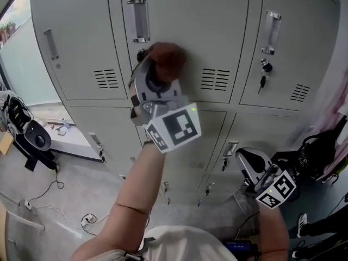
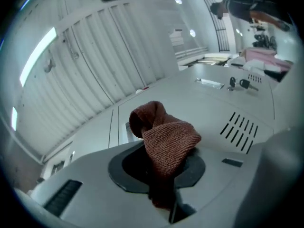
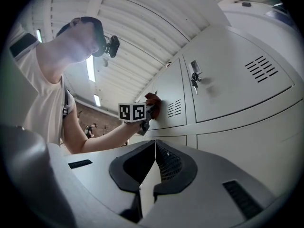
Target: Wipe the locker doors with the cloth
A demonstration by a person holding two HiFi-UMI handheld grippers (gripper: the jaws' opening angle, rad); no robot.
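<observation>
A reddish-brown cloth [image 1: 167, 56] is pressed against the middle upper grey locker door [image 1: 190, 31], just below its metal handle [image 1: 139, 19] and left of the vent slots [image 1: 215, 79]. My left gripper [image 1: 160, 69] is shut on the cloth. In the left gripper view the cloth [image 2: 166, 139] bunches up out of the left gripper [image 2: 164, 170], with the door's slots [image 2: 240, 129] beyond. My right gripper [image 1: 246, 161] hangs low in front of the lower lockers, shut and empty. In the right gripper view the right gripper [image 3: 154, 151] has its jaws closed together, and the cloth [image 3: 153, 102] shows far off on the door.
The right upper door has a handle [image 1: 271, 32] and a key [image 1: 265, 74] in its lock. A black bag [image 1: 32, 140] and cables [image 1: 54, 211] lie on the floor at left. Dark bags [image 1: 315, 151] sit at the right by the lower lockers [image 1: 109, 129].
</observation>
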